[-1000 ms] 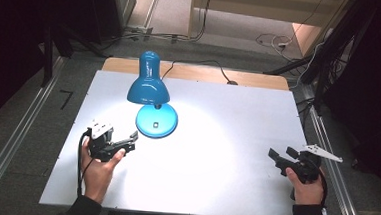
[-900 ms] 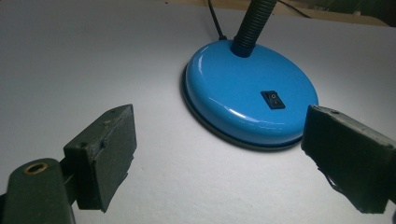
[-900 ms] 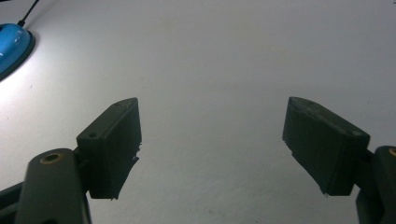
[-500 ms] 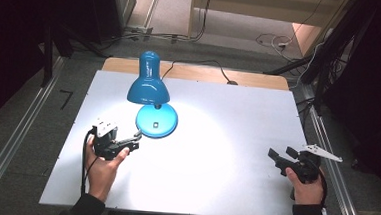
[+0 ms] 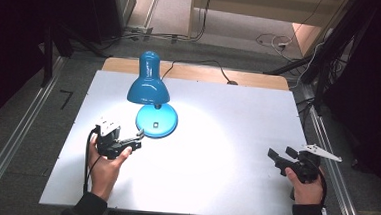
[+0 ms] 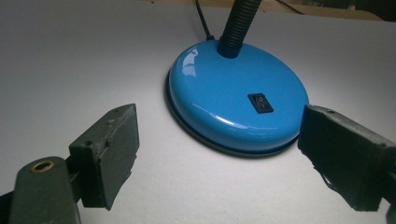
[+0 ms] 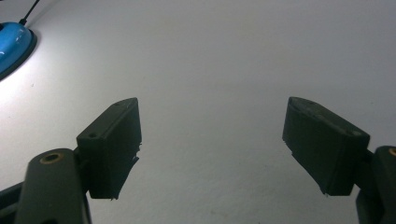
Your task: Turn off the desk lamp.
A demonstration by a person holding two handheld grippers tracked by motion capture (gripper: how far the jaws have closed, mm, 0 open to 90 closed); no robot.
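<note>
The blue desk lamp [image 5: 153, 101] stands lit on the desk [image 5: 236, 140]. The left tongs [image 5: 135, 136], wide open and empty, hover just beside its glossy, probably slippery base [image 6: 237, 103]; its rocker switch [image 6: 260, 103] needs only a light press. The right tongs [image 5: 278, 156], also open and empty, sit well apart.

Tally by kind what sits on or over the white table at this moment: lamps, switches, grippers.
Blue desk lamp with round base and black ribbed neck: 1
Black rocker switch on the lamp base: 1
Hand-held black two-jaw grippers, left gripper and right gripper, both open: 2
Total: 4
</note>
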